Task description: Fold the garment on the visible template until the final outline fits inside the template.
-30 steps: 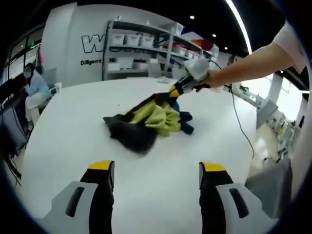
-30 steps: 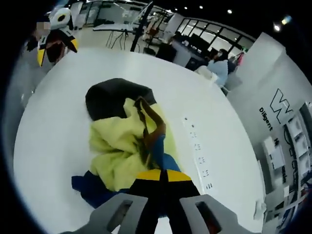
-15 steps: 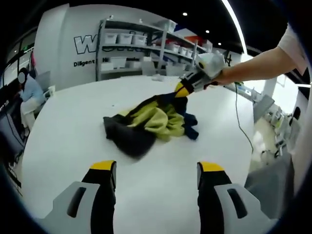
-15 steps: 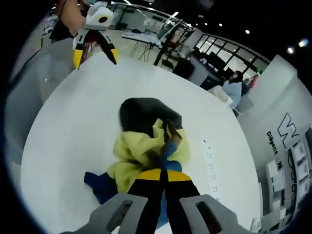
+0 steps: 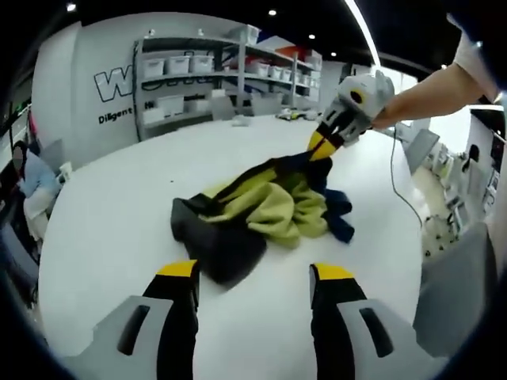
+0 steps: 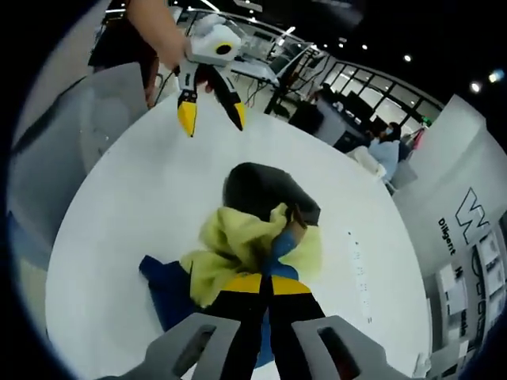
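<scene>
The right gripper [image 6: 265, 285] is pinching the soft, floppy garment [image 5: 261, 210], which is sagging limply; the left gripper [image 5: 253, 273], jaws apart, should probably grab an edge.

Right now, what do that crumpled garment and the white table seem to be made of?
The garment looks like soft, matte fabric, maybe fleece or knit: it bunches and droops in yellow-green, black and blue folds where the right gripper lifts it. The table looks hard and smooth, possibly laminate or painted board; its white top shows a faint sheen and no grain.
</scene>
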Action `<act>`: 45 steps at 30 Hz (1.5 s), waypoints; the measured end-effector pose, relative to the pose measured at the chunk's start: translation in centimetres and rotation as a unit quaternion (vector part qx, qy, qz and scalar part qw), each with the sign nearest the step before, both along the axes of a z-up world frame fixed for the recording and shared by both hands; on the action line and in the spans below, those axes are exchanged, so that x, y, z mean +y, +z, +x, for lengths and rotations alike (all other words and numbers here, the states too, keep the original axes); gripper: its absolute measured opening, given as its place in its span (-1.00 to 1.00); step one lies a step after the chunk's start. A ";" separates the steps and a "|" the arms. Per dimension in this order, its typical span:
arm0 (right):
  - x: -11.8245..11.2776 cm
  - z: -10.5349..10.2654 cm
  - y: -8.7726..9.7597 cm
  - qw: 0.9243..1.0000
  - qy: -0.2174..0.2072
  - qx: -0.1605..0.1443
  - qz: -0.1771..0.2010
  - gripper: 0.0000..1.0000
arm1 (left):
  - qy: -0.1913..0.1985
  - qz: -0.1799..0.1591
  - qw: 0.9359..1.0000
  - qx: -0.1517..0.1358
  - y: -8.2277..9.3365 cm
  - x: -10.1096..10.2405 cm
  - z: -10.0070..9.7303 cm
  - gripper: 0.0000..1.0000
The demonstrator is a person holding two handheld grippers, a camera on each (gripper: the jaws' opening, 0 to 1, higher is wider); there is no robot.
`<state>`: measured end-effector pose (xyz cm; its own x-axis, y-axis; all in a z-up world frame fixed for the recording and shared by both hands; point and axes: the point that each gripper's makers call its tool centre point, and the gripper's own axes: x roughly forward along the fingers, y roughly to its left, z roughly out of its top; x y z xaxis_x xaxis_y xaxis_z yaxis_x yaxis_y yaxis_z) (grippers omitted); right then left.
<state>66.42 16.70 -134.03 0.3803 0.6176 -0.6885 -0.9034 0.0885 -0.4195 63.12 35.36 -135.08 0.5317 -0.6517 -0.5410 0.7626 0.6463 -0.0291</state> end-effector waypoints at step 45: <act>-6.8 0.6 -1.9 0.994 -0.111 -0.005 0.022 -1.00 | -0.317 0.257 0.898 -0.165 -6.1 -9.3 14.6 -0.49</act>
<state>67.01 9.87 -135.90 0.5172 0.5463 -0.6589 -0.8554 0.3039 -0.4194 77.72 26.03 -141.21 0.3286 -0.5893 -0.7381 0.8942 -0.0575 0.4440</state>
